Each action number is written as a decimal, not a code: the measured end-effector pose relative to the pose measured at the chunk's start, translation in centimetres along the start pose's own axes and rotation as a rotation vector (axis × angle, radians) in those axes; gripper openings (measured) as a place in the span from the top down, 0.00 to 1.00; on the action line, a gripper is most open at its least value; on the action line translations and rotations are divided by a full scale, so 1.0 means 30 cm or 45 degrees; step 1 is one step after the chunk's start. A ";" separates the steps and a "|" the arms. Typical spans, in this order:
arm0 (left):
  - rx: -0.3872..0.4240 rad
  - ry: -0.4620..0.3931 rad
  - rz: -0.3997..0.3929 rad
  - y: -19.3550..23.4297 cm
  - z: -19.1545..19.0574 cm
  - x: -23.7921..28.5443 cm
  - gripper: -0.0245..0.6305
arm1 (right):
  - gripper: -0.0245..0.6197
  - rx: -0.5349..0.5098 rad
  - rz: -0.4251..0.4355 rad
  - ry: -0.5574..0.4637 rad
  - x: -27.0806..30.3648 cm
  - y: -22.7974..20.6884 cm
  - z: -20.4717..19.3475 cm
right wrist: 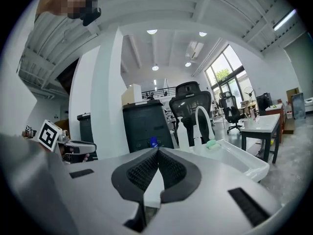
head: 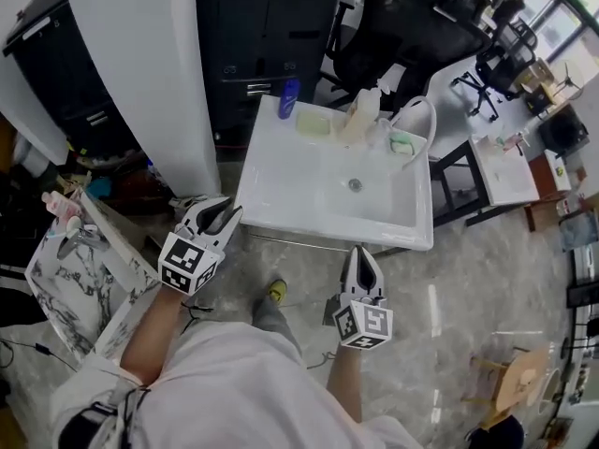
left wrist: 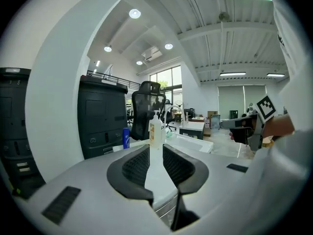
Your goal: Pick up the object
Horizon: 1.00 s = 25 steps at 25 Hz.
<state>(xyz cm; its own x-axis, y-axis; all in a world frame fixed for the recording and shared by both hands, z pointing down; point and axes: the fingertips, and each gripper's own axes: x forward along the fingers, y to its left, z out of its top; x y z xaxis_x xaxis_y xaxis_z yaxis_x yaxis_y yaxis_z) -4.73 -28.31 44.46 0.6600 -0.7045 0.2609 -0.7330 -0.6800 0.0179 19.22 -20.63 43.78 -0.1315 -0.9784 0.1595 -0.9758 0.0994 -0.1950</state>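
A white sink basin (head: 281, 204) stands in front of me. On its back ledge are a blue bottle (head: 288, 98), a yellow-green sponge (head: 314, 124), a clear pump bottle (head: 360, 115), a white faucet (head: 416, 110) and a green item (head: 402, 144). My left gripper (head: 223, 211) hovers at the basin's front left corner, open and holding nothing. In the left gripper view the left gripper (left wrist: 156, 150) points at the pump bottle (left wrist: 155, 129), with the blue bottle (left wrist: 125, 137) to its left. My right gripper (head: 360, 253) is shut and empty, just off the basin's front edge. The right gripper (right wrist: 158, 151) faces the faucet (right wrist: 201, 124).
A white pillar (head: 150, 73) and a black cabinet (head: 267, 36) stand behind the basin on the left. A black office chair (head: 393, 26) is behind it. A white desk (head: 505, 171) stands to the right. A marble-patterned surface (head: 65, 279) with small bottles lies at my left.
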 end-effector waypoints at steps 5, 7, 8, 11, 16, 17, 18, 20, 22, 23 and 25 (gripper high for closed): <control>-0.028 0.040 0.035 0.029 0.023 0.239 0.85 | 0.95 0.006 0.054 0.012 0.196 -0.155 0.064; -0.024 0.058 0.045 0.040 0.031 0.318 0.85 | 0.95 0.006 0.070 0.014 0.264 -0.207 0.083; -0.019 0.066 0.048 0.046 0.035 0.353 0.85 | 0.95 0.009 0.076 0.015 0.296 -0.231 0.090; 0.006 0.093 0.055 0.073 0.039 0.451 0.85 | 0.95 0.025 0.093 0.024 0.389 -0.284 0.092; 0.043 0.138 0.026 0.114 0.039 0.579 0.85 | 0.95 0.036 0.111 0.045 0.519 -0.326 0.083; 0.059 0.152 0.014 0.123 0.036 0.604 0.85 | 0.95 0.039 0.107 0.046 0.543 -0.331 0.081; 0.077 0.163 0.002 0.133 0.034 0.629 0.85 | 0.95 0.040 0.102 0.047 0.568 -0.336 0.079; 0.101 0.178 -0.024 0.154 0.033 0.684 0.85 | 0.95 0.039 0.092 0.048 0.616 -0.347 0.076; 0.111 0.189 -0.054 0.182 0.023 0.748 0.85 | 0.95 0.028 0.080 0.044 0.668 -0.359 0.084; 0.121 0.195 -0.071 0.195 0.020 0.782 0.85 | 0.95 0.025 0.071 0.040 0.693 -0.366 0.091; 0.159 0.217 -0.107 0.221 0.013 0.853 0.85 | 0.95 0.026 0.053 0.037 0.741 -0.382 0.102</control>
<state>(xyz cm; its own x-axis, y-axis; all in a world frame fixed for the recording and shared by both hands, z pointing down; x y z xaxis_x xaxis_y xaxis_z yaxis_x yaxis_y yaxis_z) 7.38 -50.93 50.87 0.6730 -0.6069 0.4228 -0.6433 -0.7624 -0.0703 28.01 -44.09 46.60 -0.1770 -0.9678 0.1792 -0.9656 0.1356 -0.2220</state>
